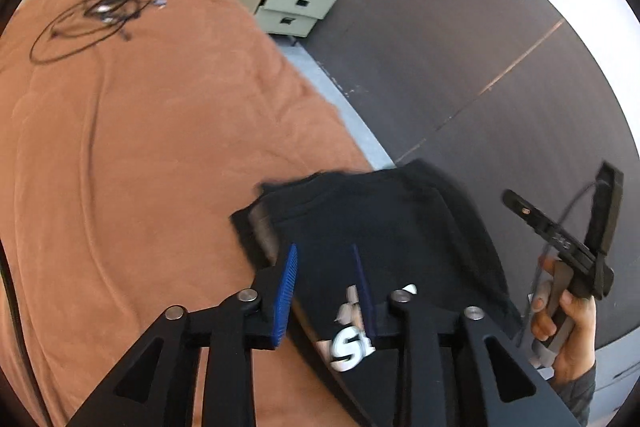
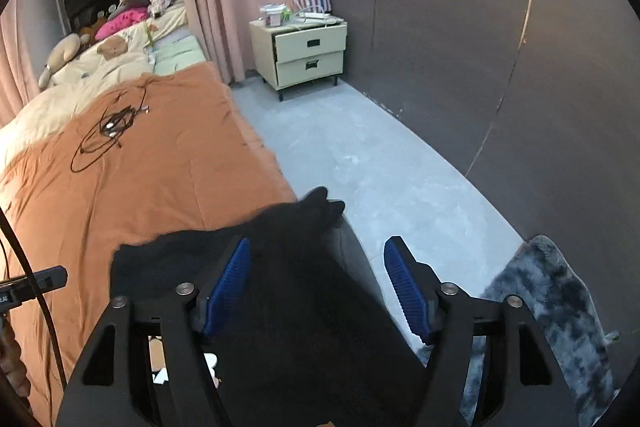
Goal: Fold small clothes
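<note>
A small black garment [image 1: 380, 223] with a white print lies on the orange bedspread [image 1: 140, 147] near the bed's right edge. My left gripper [image 1: 324, 287] is open just above it, blue pads apart, over the print. In the right wrist view the same garment [image 2: 280, 267] lies under my right gripper [image 2: 320, 287], which is open with its jaws wide; one corner of the cloth reaches over the bed edge. The right gripper's handle and the hand holding it [image 1: 568, 267] show at the right of the left wrist view.
A coiled black cable [image 2: 108, 131] lies on the bedspread [image 2: 120, 187] farther up. Pillows and soft toys [image 2: 100, 47] are at the head. A cream nightstand [image 2: 300, 55] stands by the dark wall. Grey floor [image 2: 360, 155] and a grey fluffy rug [image 2: 552, 307] lie right of the bed.
</note>
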